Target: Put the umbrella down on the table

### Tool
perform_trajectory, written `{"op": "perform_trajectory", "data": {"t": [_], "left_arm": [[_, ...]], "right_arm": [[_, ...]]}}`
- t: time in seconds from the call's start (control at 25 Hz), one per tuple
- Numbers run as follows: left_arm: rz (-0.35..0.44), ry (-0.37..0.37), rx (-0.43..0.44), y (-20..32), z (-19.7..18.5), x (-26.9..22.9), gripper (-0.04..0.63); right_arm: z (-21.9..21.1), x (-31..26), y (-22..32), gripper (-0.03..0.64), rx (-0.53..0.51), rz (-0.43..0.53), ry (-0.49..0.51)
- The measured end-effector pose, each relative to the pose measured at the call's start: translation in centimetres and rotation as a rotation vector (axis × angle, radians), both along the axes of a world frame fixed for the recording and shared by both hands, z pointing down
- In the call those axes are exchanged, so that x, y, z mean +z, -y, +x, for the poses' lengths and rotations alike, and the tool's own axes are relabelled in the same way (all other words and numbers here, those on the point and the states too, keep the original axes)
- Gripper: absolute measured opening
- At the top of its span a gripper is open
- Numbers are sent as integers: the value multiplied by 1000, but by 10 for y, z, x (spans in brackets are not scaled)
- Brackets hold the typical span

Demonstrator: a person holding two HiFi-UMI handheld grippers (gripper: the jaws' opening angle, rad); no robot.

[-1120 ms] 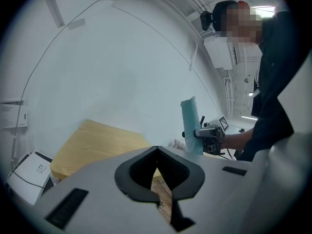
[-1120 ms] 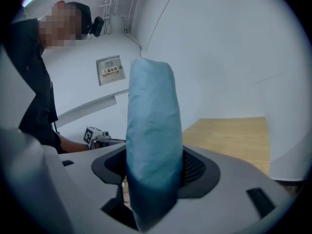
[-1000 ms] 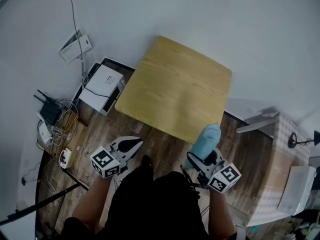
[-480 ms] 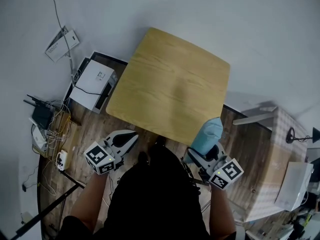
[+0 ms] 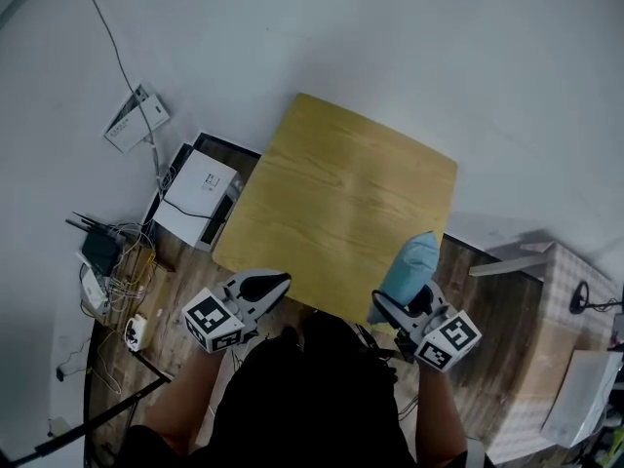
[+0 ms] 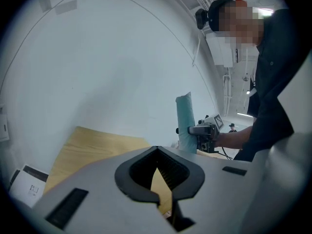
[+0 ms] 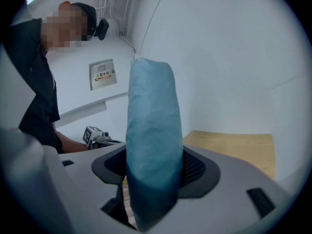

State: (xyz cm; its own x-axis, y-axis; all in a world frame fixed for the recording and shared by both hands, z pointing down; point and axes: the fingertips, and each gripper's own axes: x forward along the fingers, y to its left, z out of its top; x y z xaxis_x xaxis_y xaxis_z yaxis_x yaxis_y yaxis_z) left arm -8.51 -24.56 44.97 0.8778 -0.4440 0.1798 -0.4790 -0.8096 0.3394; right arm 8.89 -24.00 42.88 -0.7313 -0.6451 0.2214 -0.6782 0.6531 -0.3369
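- The right claw (image 7: 153, 172) is pinching a folded pale-blue umbrella (image 7: 151, 130) around its lower part. The umbrella stands roughly upright out of the jaws, in the air, and does not rest on anything.
- The left claw (image 6: 158, 172) has its jaws pressed together at the tips with nothing between them. It hangs off to the right claw's left, well apart from it.
- In the head view, the right claw (image 5: 421, 308) sits just short of the counter's (image 5: 341, 203) near edge. The umbrella (image 5: 409, 266) leans over that edge near the counter's right corner.
- The step in hand looks like the carry-in: the umbrella has reached the counter but has not been set down.
- The next move probably calls for pushing the right claw forward over the wood, tipping the umbrella flat, lowering it until it lies along the top, and then spreading the jaws.
- Ahead of both claws the bare wooden top gives plenty of room. The risk is close in, because laid this near the edge or corner the umbrella could roll or overhang. A spot further in and to the left would be safer.
- The left claw (image 5: 261, 286) is also at the near edge and could steady the umbrella if needed.
- Beyond the counter is a plain white wall.
- Far left of the left claw, a white box (image 5: 200, 183) and tangled cables (image 5: 112, 261) lie on the floor, clear of the path.
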Motion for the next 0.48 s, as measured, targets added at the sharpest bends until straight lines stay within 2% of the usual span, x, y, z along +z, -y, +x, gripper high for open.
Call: {"op": "perform_trajectory", "data": {"t": [0.12,0.32,0.48], "left_arm": [[10,16,-14,17,6,-9,12],[32,44,-14,38,18,-20,12],[39,54,0,55,29,-21,12]], "right_arm": [[8,-11,17,293,-13,34,-12],[23,-23,34,293,-44,117,-139],[38,-25,44,293,-10,121,-140]]}}
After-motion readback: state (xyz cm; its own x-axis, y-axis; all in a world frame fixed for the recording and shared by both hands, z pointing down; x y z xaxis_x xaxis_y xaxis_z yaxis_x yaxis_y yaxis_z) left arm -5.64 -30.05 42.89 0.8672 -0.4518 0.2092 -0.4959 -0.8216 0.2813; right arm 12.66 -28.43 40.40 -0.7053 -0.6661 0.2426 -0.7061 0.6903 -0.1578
